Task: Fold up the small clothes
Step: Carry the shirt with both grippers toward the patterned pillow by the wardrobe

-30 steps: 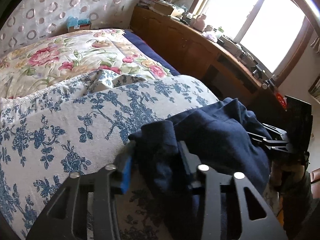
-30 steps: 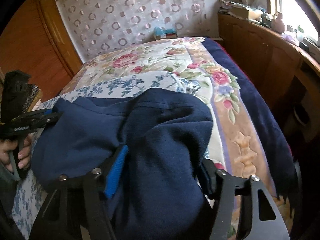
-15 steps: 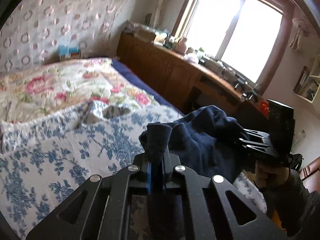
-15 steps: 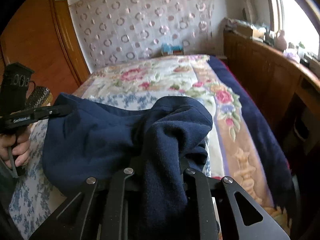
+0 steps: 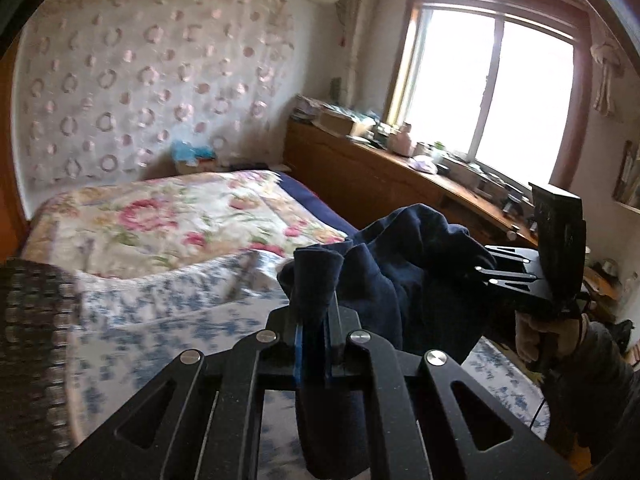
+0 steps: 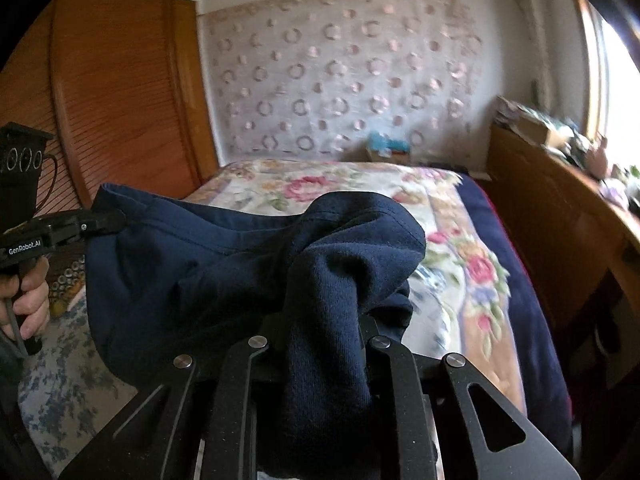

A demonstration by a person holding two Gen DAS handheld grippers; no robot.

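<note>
**Navy garment lifted off the bed**

You have one small dark navy garment (image 6: 208, 264), soft knit cloth with a stitched hem along its upper edge. It hangs bunched and creased, stretched between two raised corners, sagging in the middle above the blue-flowered cover, with a thick fold rising at its right end.

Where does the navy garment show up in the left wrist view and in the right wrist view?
Left wrist: navy garment right of centre, pinched in the left gripper.
Right wrist: it fills the centre and left, clamped in the right gripper.
Shared landmark: the floral bedspread.
</note>
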